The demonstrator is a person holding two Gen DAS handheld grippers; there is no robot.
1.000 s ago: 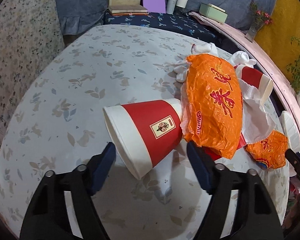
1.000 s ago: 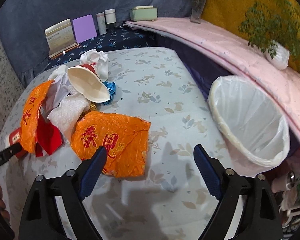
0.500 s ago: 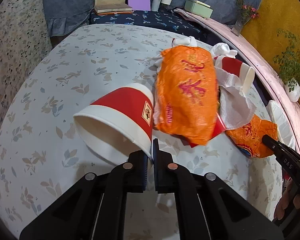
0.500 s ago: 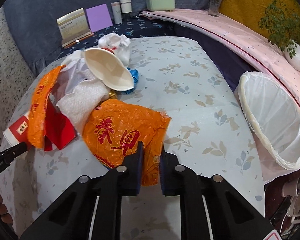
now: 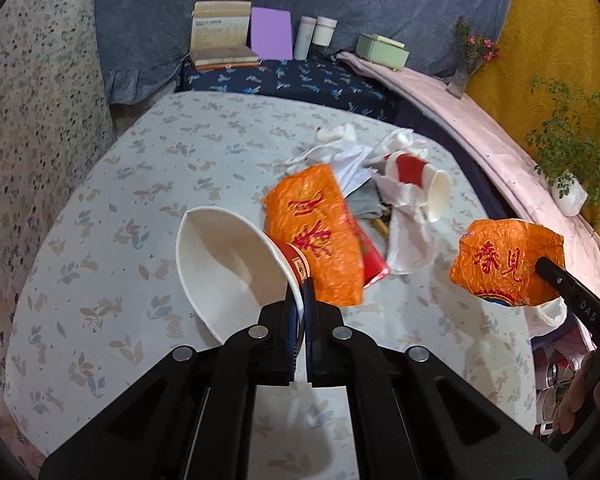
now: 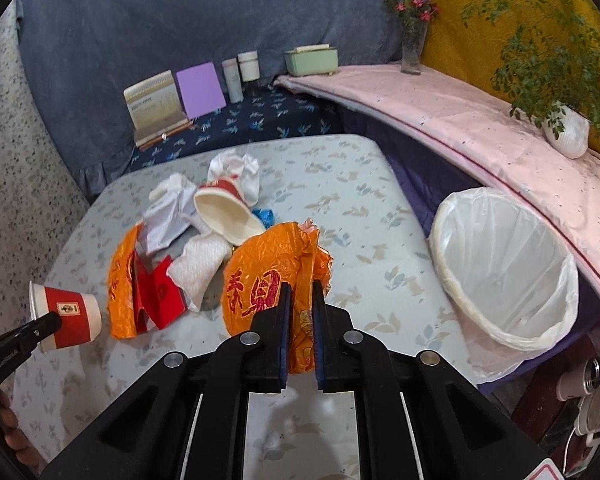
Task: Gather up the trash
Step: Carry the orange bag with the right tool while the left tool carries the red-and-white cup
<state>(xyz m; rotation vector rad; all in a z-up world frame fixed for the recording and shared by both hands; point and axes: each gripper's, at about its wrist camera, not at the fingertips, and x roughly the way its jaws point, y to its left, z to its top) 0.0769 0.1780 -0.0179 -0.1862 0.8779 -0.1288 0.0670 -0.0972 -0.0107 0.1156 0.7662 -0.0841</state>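
My left gripper (image 5: 300,292) is shut on the rim of a red and white paper cup (image 5: 228,256), which hangs above the table with its mouth toward the camera. The right wrist view has this cup (image 6: 66,316) at the far left. My right gripper (image 6: 300,300) is shut on a crumpled orange wrapper (image 6: 260,276), lifted clear of the cloth; the left wrist view shows that wrapper (image 5: 504,264) at the right. On the table lie a second orange wrapper (image 5: 316,236), another red cup (image 6: 224,208), white tissues (image 6: 198,264) and a red packet (image 6: 156,300).
A bin with a white liner (image 6: 504,264) stands beside the table's right edge, under a pink-covered ledge (image 6: 460,112) bearing a potted plant (image 6: 568,132) and a vase (image 6: 412,48). Books (image 5: 220,36), a purple card (image 5: 271,38), bottles and a green box (image 5: 382,50) sit behind.
Both grippers went from wide open to shut, the left on the cup's rim and the right on the orange wrapper. Both then rose, taking their items off the table.
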